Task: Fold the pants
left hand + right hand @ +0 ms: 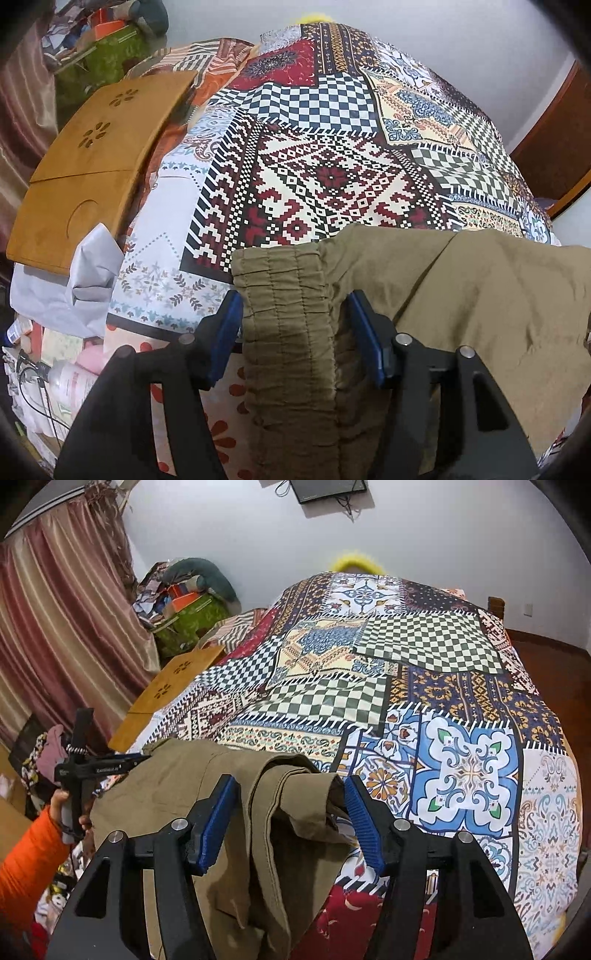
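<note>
We see a bed (461, 709) under a patchwork cover, with khaki pants (177, 786) at its near edge and a wooden tray (92, 155) on its left side.

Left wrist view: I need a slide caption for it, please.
Open left gripper straddles the elastic waistband of khaki pants on a patchwork bedspread.

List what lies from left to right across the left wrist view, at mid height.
Curtain → wooden tray → patchwork bedspread → wooden door.
</note>
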`<state>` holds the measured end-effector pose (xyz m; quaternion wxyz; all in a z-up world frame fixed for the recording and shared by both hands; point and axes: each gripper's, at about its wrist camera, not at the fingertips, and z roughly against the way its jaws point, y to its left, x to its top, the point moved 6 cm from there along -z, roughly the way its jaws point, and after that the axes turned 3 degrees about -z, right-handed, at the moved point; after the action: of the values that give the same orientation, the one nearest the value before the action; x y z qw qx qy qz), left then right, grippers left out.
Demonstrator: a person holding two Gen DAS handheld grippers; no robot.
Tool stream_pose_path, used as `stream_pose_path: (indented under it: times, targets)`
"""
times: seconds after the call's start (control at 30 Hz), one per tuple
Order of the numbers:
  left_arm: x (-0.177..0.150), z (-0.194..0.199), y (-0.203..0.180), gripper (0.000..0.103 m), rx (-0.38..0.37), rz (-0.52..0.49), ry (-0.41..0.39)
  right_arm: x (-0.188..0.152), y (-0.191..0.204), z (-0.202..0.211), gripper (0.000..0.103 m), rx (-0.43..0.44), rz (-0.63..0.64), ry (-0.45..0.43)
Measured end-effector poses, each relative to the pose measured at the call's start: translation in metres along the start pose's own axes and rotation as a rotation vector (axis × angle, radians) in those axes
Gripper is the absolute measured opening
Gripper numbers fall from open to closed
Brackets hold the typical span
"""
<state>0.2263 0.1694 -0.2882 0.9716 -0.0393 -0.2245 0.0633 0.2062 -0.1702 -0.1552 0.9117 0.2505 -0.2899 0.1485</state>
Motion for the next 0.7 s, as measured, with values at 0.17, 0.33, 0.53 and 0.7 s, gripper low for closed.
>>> stream_pose_path:
  times: [0.17, 0.33, 0.53, 0.7]
  targets:
    - [0.004, 0.008, -0.014, 0.026, 0.025, -0.08, -0.03, -0.014, 0.006, -0.006, 0.037, -0.014, 0.056, 0.041]
    - [0.014, 0.019, -0.041, 0.016, 0.048, -0.176, -0.074, -0.028, 0.013, -0.011, 0.033, -0.036, 0.106, 0.058]
    - [0.016, 0.019, -0.051, 0.016, 0.053, -0.187, -0.067, -0.03, 0.01, -0.012, 0.036, -0.044, 0.109, 0.064]
    - [0.011, 0.032, -0.033, 0.017, 0.067, -0.141, -0.08, -0.026, 0.011, -0.006, 0.041, -0.082, 0.137, 0.05]
